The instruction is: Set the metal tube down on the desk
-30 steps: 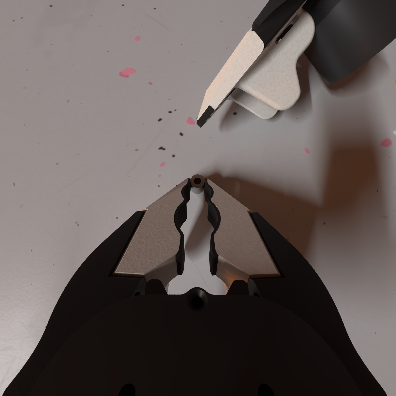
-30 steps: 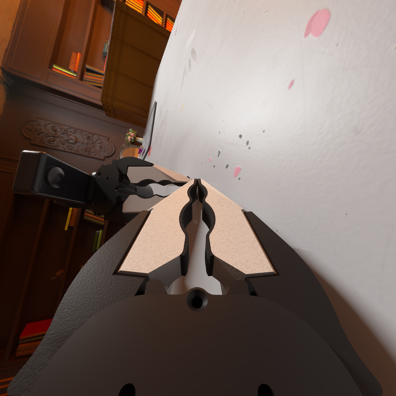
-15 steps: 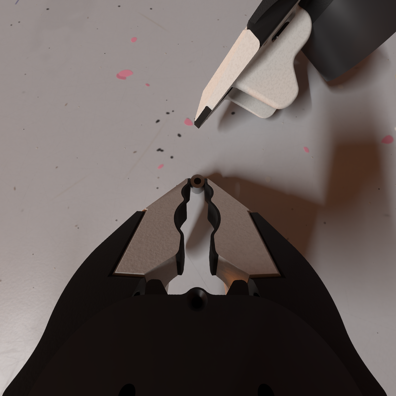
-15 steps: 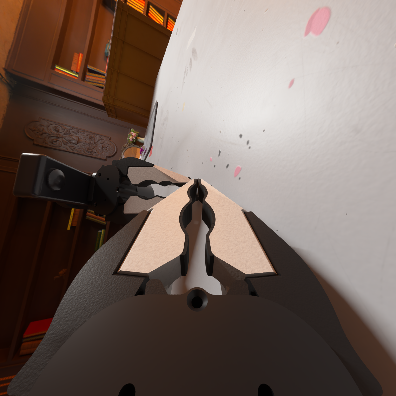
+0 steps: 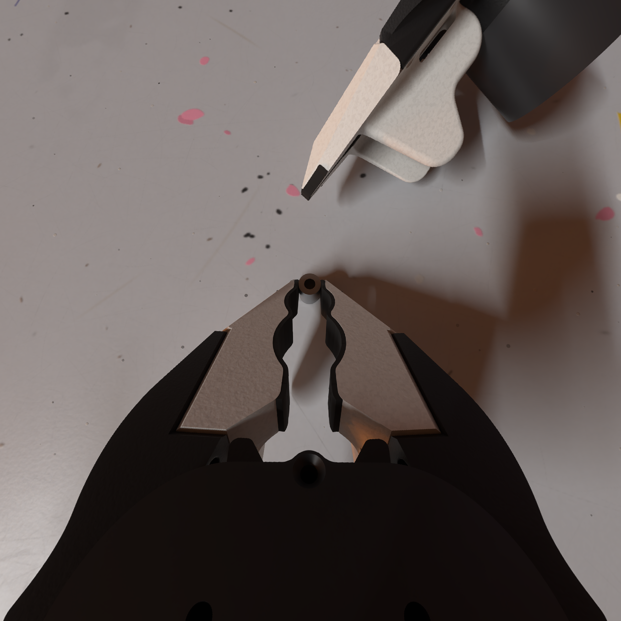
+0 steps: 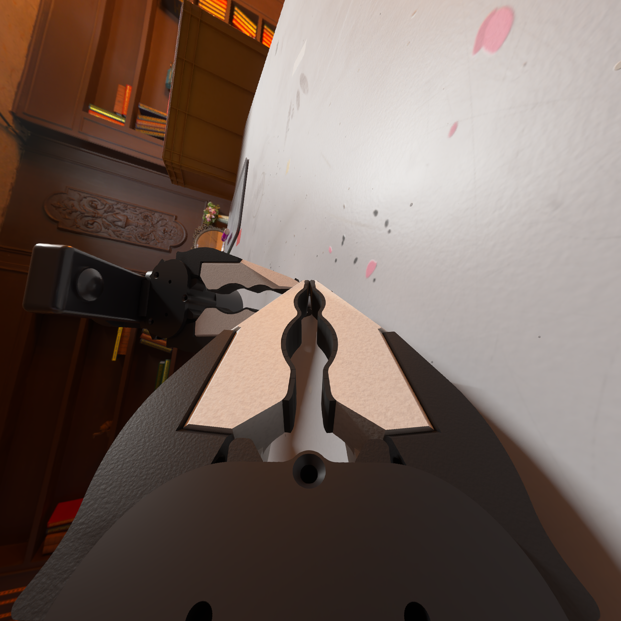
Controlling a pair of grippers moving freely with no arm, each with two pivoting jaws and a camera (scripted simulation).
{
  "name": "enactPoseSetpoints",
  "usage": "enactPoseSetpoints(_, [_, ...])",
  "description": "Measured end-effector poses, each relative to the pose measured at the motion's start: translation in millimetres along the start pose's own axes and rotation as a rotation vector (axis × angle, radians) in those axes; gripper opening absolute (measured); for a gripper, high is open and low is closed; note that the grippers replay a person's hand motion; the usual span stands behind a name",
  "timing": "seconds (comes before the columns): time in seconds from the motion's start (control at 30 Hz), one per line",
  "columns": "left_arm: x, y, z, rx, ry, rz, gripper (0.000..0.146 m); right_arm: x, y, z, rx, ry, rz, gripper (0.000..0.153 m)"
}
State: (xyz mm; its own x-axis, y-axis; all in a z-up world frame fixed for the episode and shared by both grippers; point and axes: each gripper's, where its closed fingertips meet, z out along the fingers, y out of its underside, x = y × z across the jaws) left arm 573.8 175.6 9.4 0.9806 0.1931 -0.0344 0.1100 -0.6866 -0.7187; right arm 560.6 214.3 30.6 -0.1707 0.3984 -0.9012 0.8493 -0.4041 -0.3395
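Left gripper [image 5: 309, 285]: fingers [image 5: 235, 366] closed on the metal tube [image 5: 309, 284], seen end-on, above the speckled tabletop [image 5: 117, 201]. Right gripper [image 6: 308, 284]: fingers pressed together, empty, hovering far right. Risk: released upright, the tube may topple and roll away.

My left gripper [image 5: 309, 285] holds the metal tube [image 5: 309, 284] above the table [image 5: 117, 235]. My right gripper [image 5: 307, 193] sits ahead, to the right.
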Motion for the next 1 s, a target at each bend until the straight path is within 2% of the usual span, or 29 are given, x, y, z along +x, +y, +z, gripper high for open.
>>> enactPoseSetpoints(0.7, [1.1,-0.9,-1.2,0.022,0.039,-0.018,0.017,-2.3,-2.2,-0.8,-0.002,-0.024,-0.002,0.0])
enactPoseSetpoints(0.83, [-2.2,1.3,-2.2,0.013,0.025,0.024,0.012,-4.5,-4.5,-3.3,0.01,-0.056,0.012,0.0])
enactPoseSetpoints(1.0, [-9.6,6.1,-7.6,0.01,0.008,0.064,0.016,-4.3,-6.0,-5.0,-0.004,-0.052,-0.023,0.0])
